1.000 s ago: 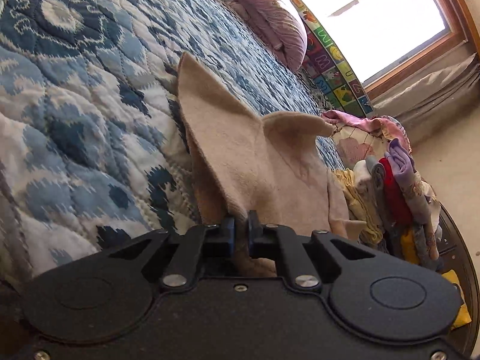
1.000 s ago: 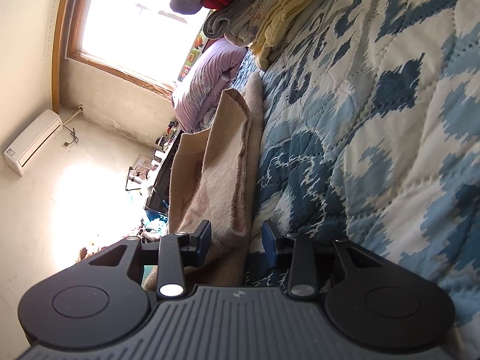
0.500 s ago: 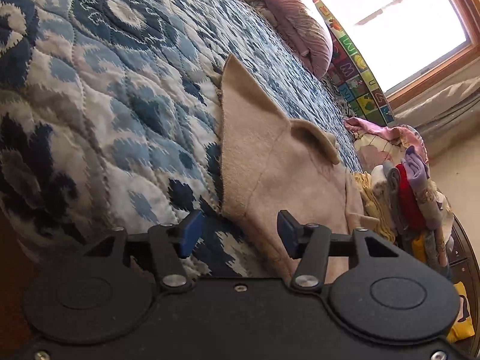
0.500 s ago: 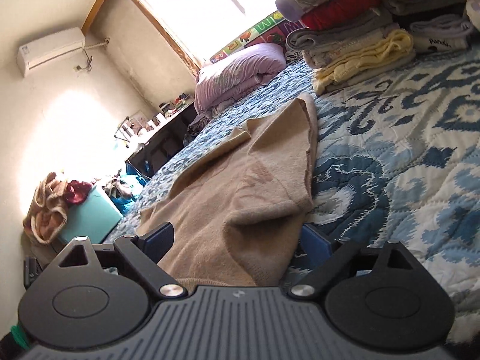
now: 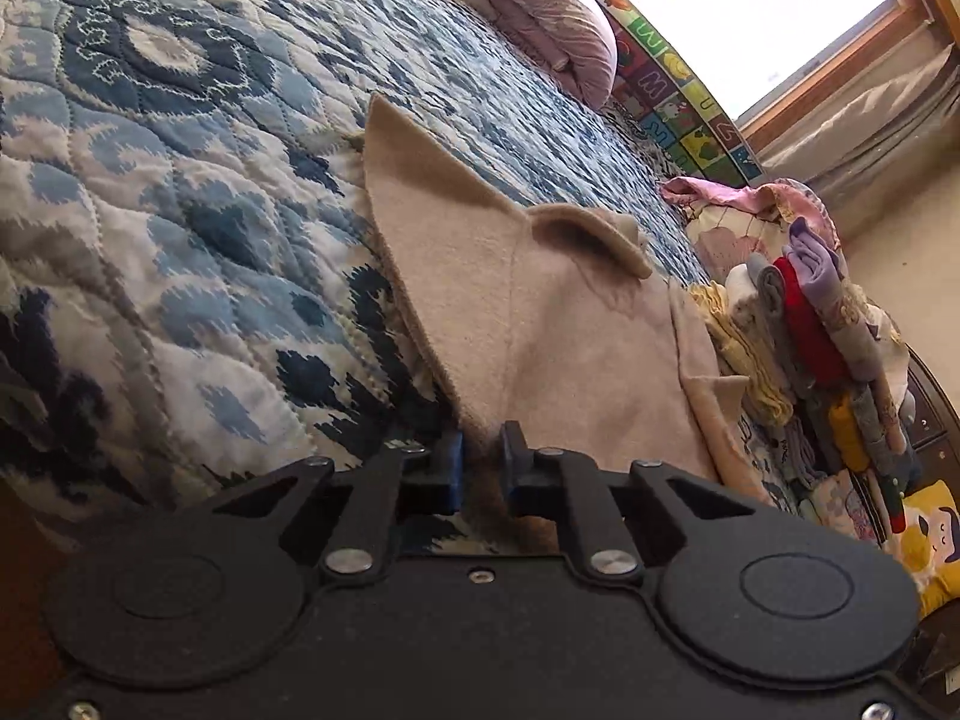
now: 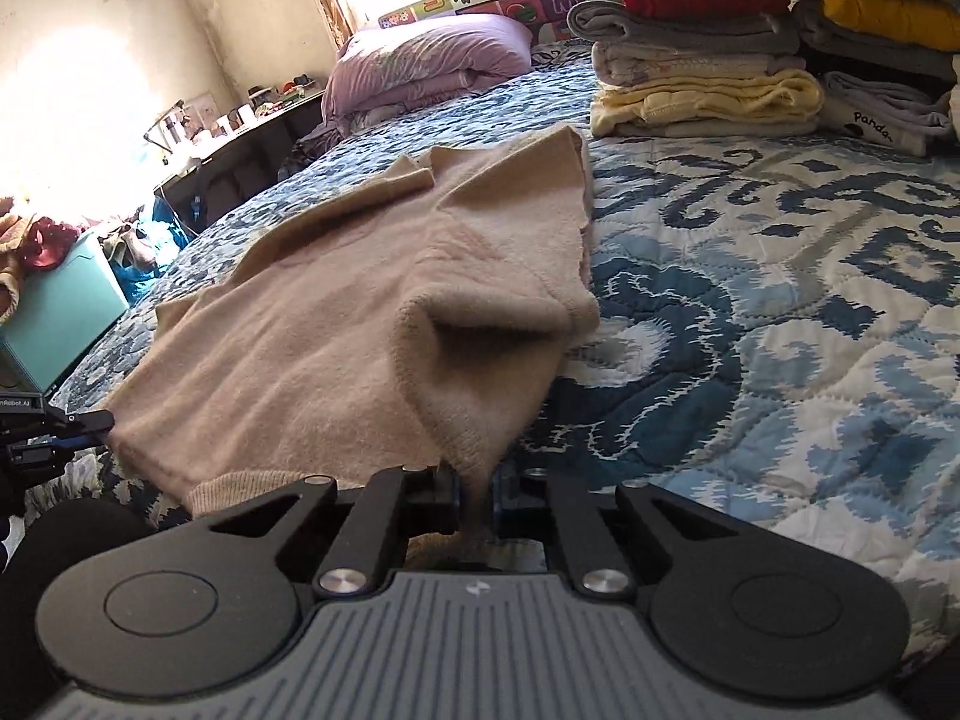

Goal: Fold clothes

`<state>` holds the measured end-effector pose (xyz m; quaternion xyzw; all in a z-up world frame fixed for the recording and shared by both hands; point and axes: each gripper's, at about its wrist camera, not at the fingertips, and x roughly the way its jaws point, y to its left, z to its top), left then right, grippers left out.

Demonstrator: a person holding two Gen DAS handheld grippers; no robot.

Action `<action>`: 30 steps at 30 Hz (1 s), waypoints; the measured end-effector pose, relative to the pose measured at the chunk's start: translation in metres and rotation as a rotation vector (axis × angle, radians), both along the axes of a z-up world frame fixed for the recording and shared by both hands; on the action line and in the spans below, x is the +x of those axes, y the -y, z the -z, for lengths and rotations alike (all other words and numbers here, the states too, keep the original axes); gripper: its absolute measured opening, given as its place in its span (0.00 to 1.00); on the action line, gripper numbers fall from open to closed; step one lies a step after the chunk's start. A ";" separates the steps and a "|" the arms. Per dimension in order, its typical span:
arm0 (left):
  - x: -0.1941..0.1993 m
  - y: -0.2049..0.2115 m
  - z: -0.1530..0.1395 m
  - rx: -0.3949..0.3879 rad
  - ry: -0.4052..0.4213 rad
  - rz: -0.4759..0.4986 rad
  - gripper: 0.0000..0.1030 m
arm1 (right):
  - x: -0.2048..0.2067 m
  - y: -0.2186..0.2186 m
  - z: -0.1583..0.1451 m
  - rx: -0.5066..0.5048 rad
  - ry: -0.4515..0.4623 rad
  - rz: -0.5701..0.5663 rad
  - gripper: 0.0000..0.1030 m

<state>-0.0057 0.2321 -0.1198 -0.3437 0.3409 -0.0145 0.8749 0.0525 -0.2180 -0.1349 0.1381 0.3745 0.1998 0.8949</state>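
A beige sweater (image 6: 372,312) lies partly folded on the blue and white quilt (image 6: 780,276) of a bed. My right gripper (image 6: 475,483) is shut on the sweater's near right corner, which bunches up in front of it. In the left wrist view the same beige sweater (image 5: 540,324) stretches away from my left gripper (image 5: 480,462), which is shut on its near edge. The left gripper's fingers (image 6: 72,423) also show at the far left of the right wrist view, at the sweater's left corner.
Stacks of folded clothes (image 6: 720,60) stand on the quilt at the far right, also seen in the left wrist view (image 5: 810,330). A purple pillow (image 6: 432,60) lies by the window. A teal box (image 6: 54,306) and a cluttered desk (image 6: 228,138) stand left of the bed.
Half a second ago both grippers were open around the sweater's near edge. Both have now closed on it. The right view has levelled out over the bed.
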 end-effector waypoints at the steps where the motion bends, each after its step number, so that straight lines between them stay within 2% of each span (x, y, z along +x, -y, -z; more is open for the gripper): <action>1: -0.001 0.003 0.002 0.045 -0.016 0.012 0.10 | -0.001 0.005 0.001 0.021 -0.040 0.000 0.10; 2: 0.000 0.004 0.006 0.073 -0.034 0.021 0.11 | -0.003 0.008 0.004 0.034 -0.074 -0.002 0.10; 4: 0.003 0.000 0.017 0.046 -0.058 0.025 0.16 | -0.008 0.011 0.010 0.050 -0.106 -0.007 0.14; 6: 0.001 -0.004 0.015 0.025 -0.055 0.012 0.26 | -0.016 0.016 0.005 0.082 -0.080 -0.011 0.34; 7: -0.002 -0.004 0.011 0.039 -0.049 0.002 0.35 | -0.022 0.023 0.001 0.123 -0.068 -0.003 0.56; 8: -0.005 -0.005 0.007 0.063 -0.045 -0.012 0.45 | -0.026 0.032 -0.003 0.161 -0.046 0.012 0.69; 9: -0.008 -0.005 0.003 0.090 -0.044 -0.030 0.46 | -0.029 0.041 -0.007 0.197 -0.022 0.030 0.70; 11: -0.013 -0.006 -0.003 0.124 -0.039 -0.060 0.47 | -0.031 0.060 -0.011 0.270 0.013 0.074 0.70; 12: -0.014 -0.006 -0.003 0.116 -0.032 -0.065 0.47 | -0.027 0.070 -0.010 0.309 0.015 0.106 0.70; 15: -0.015 -0.002 -0.002 0.041 -0.028 -0.066 0.47 | -0.003 0.091 0.000 0.428 -0.031 0.196 0.69; 18: -0.017 0.008 -0.001 -0.059 -0.019 -0.048 0.50 | 0.024 0.097 0.016 0.546 -0.088 0.237 0.68; 21: -0.018 0.023 -0.005 -0.075 -0.010 -0.030 0.52 | 0.045 0.090 0.033 0.620 -0.167 0.245 0.61; 23: -0.018 0.032 -0.008 -0.063 -0.010 -0.021 0.53 | 0.052 0.081 0.038 0.645 -0.207 0.221 0.45; 26: -0.014 0.042 -0.006 -0.022 -0.035 -0.006 0.54 | 0.051 0.070 0.036 0.646 -0.189 0.201 0.34; 30: -0.008 0.045 -0.002 -0.003 -0.061 0.018 0.54 | 0.056 0.065 0.038 0.641 -0.168 0.229 0.33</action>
